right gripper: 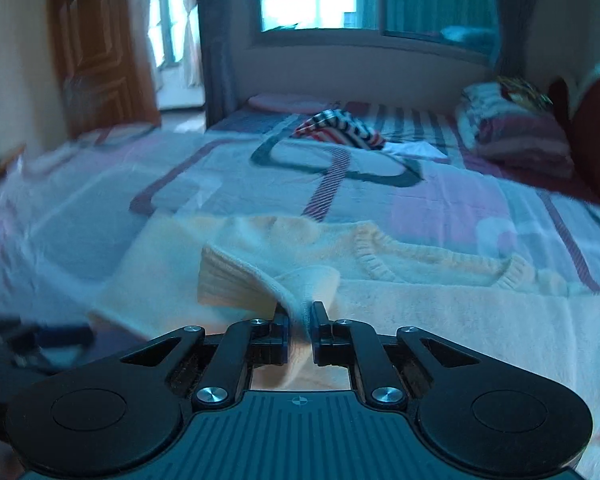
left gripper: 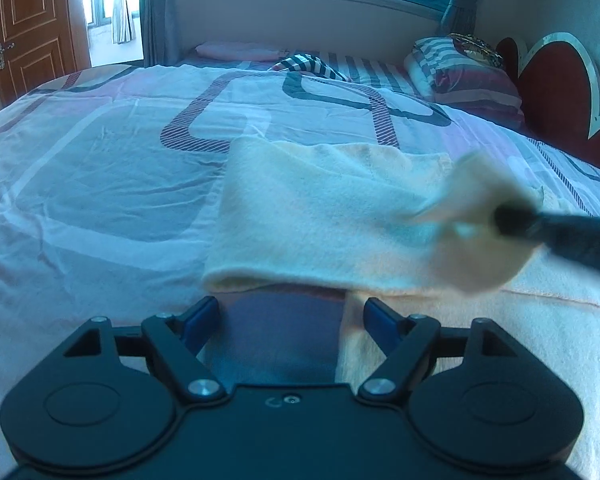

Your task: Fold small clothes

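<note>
The bed [left gripper: 100, 184] is carrying a cream knit sweater [left gripper: 320, 216], lying at its near edge, toward 6 o'clock. It is looking light, soft and floppy, best pinched at ribbed edges. The right gripper [right gripper: 300, 320] is clamping its ribbed cuff [right gripper: 236, 280]. The left gripper [left gripper: 292, 312] is gaping apart, empty, near the folded hem at 12 o'clock.
</note>
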Demonstrator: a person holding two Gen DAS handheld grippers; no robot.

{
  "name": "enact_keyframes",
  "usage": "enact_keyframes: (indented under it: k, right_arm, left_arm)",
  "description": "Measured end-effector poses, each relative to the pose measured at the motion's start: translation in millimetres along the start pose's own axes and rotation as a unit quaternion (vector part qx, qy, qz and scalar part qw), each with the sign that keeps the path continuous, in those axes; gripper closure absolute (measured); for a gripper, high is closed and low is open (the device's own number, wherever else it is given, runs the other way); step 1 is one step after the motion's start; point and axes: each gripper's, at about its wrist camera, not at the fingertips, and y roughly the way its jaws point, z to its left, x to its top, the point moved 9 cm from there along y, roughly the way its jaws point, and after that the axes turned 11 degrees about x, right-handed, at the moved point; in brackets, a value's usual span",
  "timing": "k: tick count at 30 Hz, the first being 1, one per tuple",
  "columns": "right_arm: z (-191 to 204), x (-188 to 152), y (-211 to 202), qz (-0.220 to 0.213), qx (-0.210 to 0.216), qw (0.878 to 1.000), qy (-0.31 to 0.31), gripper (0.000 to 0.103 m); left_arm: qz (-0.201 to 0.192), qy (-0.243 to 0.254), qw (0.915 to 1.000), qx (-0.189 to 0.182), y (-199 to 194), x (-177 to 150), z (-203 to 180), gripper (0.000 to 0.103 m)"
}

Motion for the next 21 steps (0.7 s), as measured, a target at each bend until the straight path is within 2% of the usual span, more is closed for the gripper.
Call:
enact_keyframes:
  k: [3, 6, 12, 14, 16, 18, 19, 21]
  right_arm:
    - [-30.2, 9.5, -21.9, -0.021, 0.011, 0.996, 0.09, 0.094]
    - [-65.8, 9.8, -44.3, -0.031, -0.001, 0.988, 0.15, 0.094]
    - [-141.8, -30.2, -70.0, -0.005, -0.03, 0.956, 0.29, 0.094]
    - [-150.6, -34.6, -80.0, -0.014, -0.033, 0.953, 0.301, 0.094]
    - [-153.1, -31.0, -87.1, -0.021, -0.044, 0.958, 0.283, 0.091]
    - [-153.8, -27.6, -90.9, -0.027, -0.045, 0.959, 0.277, 0.08]
    - [-154.8, -26.5, -91.6, -0.029, -0.044, 0.959, 0.28, 0.07]
    - [-156.9, -28.0, -88.1, -0.032, -0.053, 0.958, 0.28, 0.068]
  left_arm:
    - [-0.001, 0.003, 1.0, 0.003, 1.9, 0.2, -2.4, 0.025]
    - [-0.004, 0.006, 1.0, 0.004, 2.8, 1.8, -4.9, 0.024]
    - [-0.011, 0.009, 0.9999, 0.008, 4.6, 2.1, -7.9, 0.026]
    - [-0.016, 0.011, 0.9998, 0.007, 4.5, 3.2, -8.7, 0.03]
    - [-0.019, 0.011, 0.9997, 0.003, 4.1, 4.2, -9.8, 0.037]
    - [-0.022, 0.009, 0.9997, -0.003, 3.6, 6.0, -10.8, 0.045]
    - [-0.022, 0.008, 0.9997, -0.006, 3.2, 6.3, -11.2, 0.047]
    - [-0.024, 0.004, 0.9996, -0.012, 2.2, 8.2, -11.6, 0.055]
